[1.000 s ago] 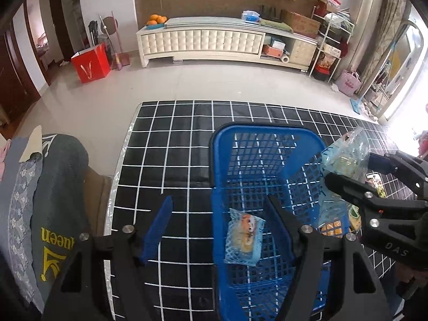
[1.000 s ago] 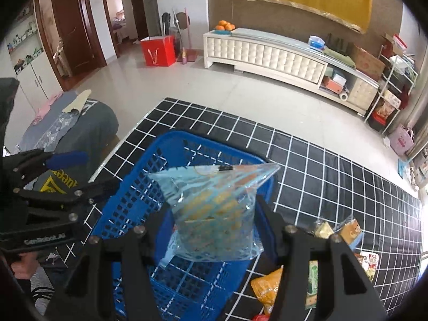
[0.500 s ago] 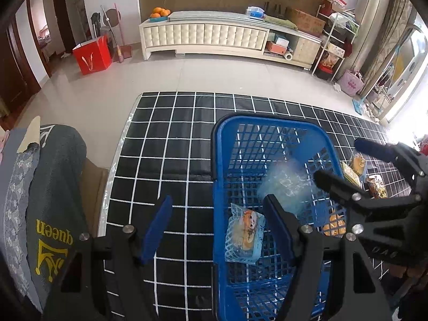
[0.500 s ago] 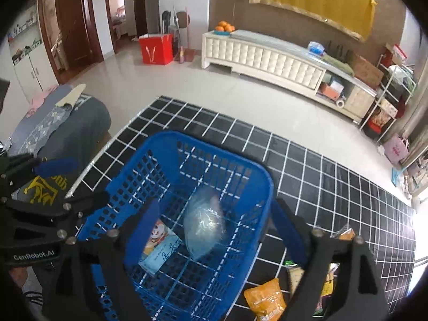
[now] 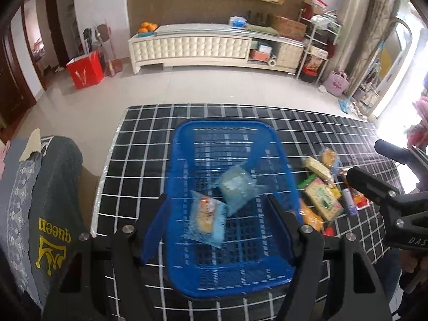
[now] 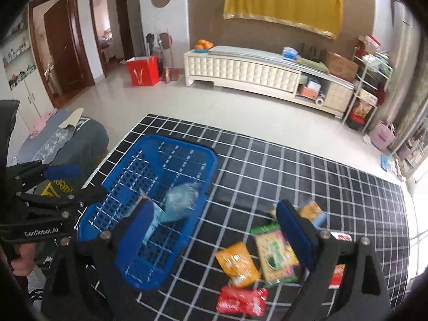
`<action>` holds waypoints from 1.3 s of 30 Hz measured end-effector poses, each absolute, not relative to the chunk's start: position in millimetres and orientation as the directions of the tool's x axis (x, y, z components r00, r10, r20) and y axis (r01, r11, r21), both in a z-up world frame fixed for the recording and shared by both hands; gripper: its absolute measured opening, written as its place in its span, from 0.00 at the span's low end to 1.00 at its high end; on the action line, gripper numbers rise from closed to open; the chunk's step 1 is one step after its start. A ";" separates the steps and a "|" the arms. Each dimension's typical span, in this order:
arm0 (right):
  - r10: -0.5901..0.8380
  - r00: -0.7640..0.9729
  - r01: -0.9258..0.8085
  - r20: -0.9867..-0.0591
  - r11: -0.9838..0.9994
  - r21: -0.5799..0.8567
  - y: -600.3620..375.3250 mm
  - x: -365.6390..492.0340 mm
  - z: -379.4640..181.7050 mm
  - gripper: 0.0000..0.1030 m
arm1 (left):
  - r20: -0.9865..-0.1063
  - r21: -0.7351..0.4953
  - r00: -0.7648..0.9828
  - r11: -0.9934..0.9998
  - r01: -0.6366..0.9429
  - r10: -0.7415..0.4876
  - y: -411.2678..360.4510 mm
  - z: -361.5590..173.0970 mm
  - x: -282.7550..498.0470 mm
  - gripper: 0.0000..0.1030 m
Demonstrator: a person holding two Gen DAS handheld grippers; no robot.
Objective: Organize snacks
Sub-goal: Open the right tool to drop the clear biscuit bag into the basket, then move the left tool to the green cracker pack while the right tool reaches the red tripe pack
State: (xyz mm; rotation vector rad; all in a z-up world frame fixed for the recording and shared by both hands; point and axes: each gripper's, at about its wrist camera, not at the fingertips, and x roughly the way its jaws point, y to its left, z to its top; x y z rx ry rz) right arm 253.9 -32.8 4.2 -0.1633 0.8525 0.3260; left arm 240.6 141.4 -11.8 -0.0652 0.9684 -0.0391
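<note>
Basket (image 5: 230,275), blue plastic mesh, on the black grid mat (image 5: 139,144): two packets inside. The clear bluish packet (image 5: 236,188), a second ago clamped in the right gripper (image 6: 216,230) above the rim, now lies loose on the mesh floor beside the orange-printed packet (image 5: 207,220). Both sit between the left gripper (image 5: 216,214) fingers as its camera sees them, below and untouched. Delivery of that item looks complete; by my judgement the next pickup comes from the loose pile.

Right gripper: fingers spread wide, nothing between them, now turned off the basket so the basket falls by its left finger and the snack pile (image 6: 267,254) lies between and under the fingers.

Left gripper: fingers apart, empty, hovering over the near end of the basket.

View differences: the right wrist camera alone shows the red packet (image 6: 242,301) nearest the fingers and the orange pouch (image 6: 238,263) whole; the left wrist camera alone shows both basket packets unobstructed, though blurred.
</note>
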 end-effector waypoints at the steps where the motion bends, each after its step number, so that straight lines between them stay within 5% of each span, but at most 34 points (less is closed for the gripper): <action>1: 0.211 0.617 -0.337 -0.758 0.941 -0.012 -40.6 250.5 6.4 0.92 | -0.818 -0.073 0.571 0.997 0.018 -0.070 132.3 -9.4 237.9 0.66; 23: 0.082 0.591 -0.129 -0.802 0.992 0.007 -223.1 228.5 -26.6 0.92 | -0.875 -0.061 0.458 0.975 0.215 -0.155 -62.0 -49.5 254.7 0.66; 39: 0.112 0.515 -0.094 -0.850 0.993 0.073 -276.5 260.2 -89.5 0.92 | -0.955 -0.155 0.247 0.986 0.064 -0.166 -98.2 -138.5 312.5 0.66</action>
